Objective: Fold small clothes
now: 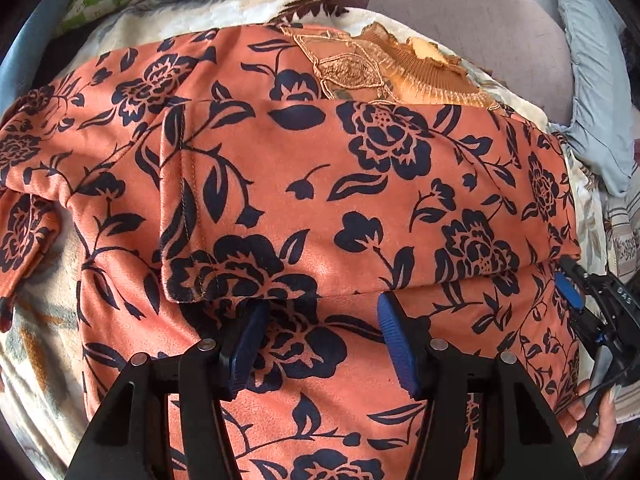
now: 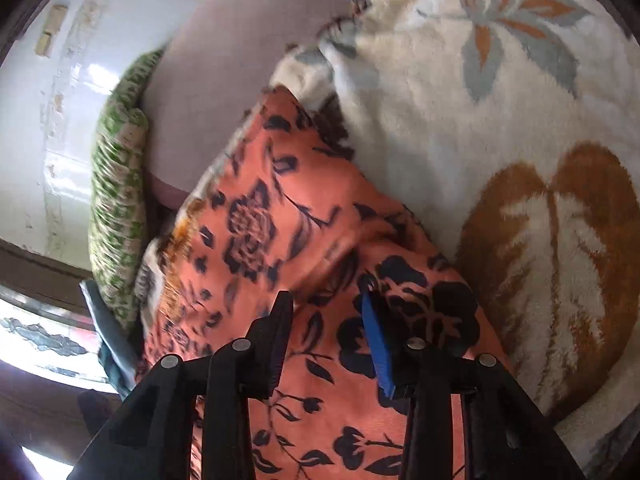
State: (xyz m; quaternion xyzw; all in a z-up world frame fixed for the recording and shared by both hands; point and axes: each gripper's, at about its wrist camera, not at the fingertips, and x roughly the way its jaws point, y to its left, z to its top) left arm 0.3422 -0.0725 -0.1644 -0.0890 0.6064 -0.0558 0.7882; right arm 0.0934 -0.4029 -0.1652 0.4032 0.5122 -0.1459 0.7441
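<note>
An orange garment with a dark navy flower print (image 1: 320,184) lies spread on a cream blanket, with a folded-over panel across its middle and an embroidered neckline (image 1: 360,64) at the far side. My left gripper (image 1: 322,312) is open, its blue pads just under the near edge of the folded panel, resting over the cloth. The right gripper shows at the right edge (image 1: 576,284) beside the garment's right side. In the right wrist view the same garment (image 2: 272,240) runs ahead, and my right gripper (image 2: 326,300) is open over it, holding nothing.
The cream blanket with leaf patterns (image 2: 500,120) covers the bed. A green checked pillow (image 2: 116,208) lies by the white wall (image 2: 36,128). A grey-blue cloth (image 1: 596,80) lies at the far right. A mauve sheet (image 1: 460,20) shows beyond the garment.
</note>
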